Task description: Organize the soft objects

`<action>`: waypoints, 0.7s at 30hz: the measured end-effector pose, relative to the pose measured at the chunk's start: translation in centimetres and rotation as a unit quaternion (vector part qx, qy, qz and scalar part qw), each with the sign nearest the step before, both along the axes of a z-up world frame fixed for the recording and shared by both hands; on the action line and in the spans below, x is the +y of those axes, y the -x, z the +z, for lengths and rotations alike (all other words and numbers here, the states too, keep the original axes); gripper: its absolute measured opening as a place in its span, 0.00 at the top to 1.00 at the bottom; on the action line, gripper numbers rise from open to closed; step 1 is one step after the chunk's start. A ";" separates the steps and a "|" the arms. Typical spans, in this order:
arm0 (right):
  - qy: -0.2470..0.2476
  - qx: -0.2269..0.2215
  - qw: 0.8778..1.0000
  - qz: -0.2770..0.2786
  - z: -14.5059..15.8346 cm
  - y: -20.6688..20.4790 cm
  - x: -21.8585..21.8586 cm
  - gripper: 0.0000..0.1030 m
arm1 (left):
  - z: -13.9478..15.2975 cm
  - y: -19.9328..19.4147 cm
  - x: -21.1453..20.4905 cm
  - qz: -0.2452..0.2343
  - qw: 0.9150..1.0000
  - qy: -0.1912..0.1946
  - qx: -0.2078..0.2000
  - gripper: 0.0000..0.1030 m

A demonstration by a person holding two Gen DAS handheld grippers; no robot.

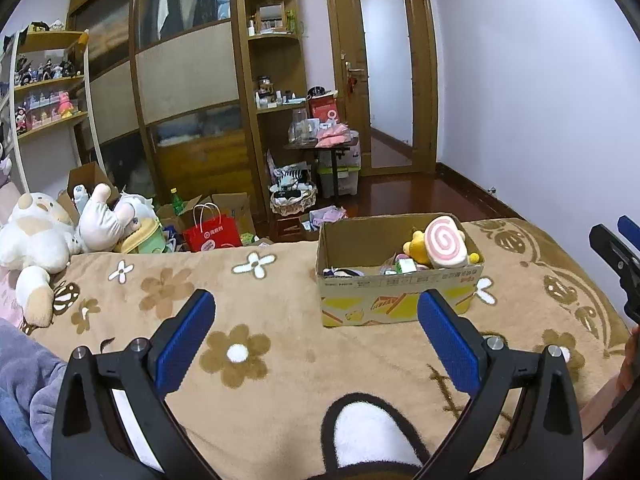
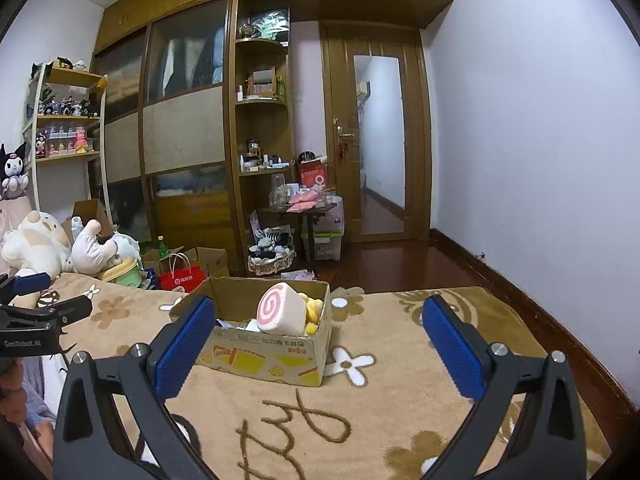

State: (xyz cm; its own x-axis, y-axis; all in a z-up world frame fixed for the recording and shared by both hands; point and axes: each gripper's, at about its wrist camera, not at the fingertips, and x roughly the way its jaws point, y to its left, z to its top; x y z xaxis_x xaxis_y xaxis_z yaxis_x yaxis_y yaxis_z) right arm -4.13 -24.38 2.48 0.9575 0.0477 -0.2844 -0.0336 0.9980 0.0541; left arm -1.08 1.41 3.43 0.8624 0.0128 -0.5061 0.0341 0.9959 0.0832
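Observation:
A cardboard box [image 1: 400,300] stands on the tan flowered blanket [image 1: 260,344]; it also shows in the right wrist view [image 2: 272,354]. Inside lie a pink-swirl roll plush [image 1: 444,242] [image 2: 278,312], a yellow plush [image 1: 416,246] [image 2: 314,310] and small soft items. My left gripper [image 1: 316,312] is open and empty, held low over the blanket in front of the box. My right gripper [image 2: 318,316] is open and empty, just short of the box. Large white plush toys [image 1: 48,236] [image 2: 44,244] lie at the blanket's far left.
Beyond the bed edge the floor holds a red paper bag [image 1: 212,232], open cartons and a basket [image 1: 292,196]. A wooden wardrobe, shelves and a door stand behind. A purple garment [image 1: 28,384] lies at the near left. The right gripper's fingers [image 1: 616,256] show at the left view's right edge.

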 end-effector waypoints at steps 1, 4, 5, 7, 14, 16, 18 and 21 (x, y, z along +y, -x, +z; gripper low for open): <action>-0.001 0.001 1.000 0.002 -0.1 -0.1 0.1 0.00 | -0.1 0.0 0.0 0.000 1.000 -0.001 0.002 0.03; -0.001 0.002 1.000 0.001 -0.3 -0.2 0.1 0.00 | -0.2 -0.2 -0.1 0.000 1.000 -0.002 0.003 0.03; -0.001 0.003 1.000 0.002 -0.3 -0.3 0.1 0.00 | -0.2 -0.1 -0.1 0.000 1.000 -0.001 0.004 0.03; -0.003 0.004 1.000 0.001 -0.5 -0.4 0.0 0.00 | -0.5 -0.2 0.0 0.000 1.000 0.001 0.005 0.03; -0.002 0.006 1.000 -0.002 -0.9 -0.9 0.1 0.00 | -1.2 -0.5 -0.1 -0.006 1.000 0.000 0.008 0.03; -0.006 0.007 1.000 -0.002 -1.4 -1.1 -0.1 0.00 | -1.2 -0.5 -0.1 -0.005 1.000 -0.002 0.010 0.03; -0.006 0.009 1.000 -0.003 -1.7 -1.2 -0.1 0.00 | -1.3 -0.6 -0.1 -0.005 1.000 -0.001 0.013 0.03; -0.008 0.012 1.000 -0.003 -2.0 -1.5 -0.2 0.00 | -1.4 -0.8 0.0 -0.006 1.000 0.000 0.015 0.03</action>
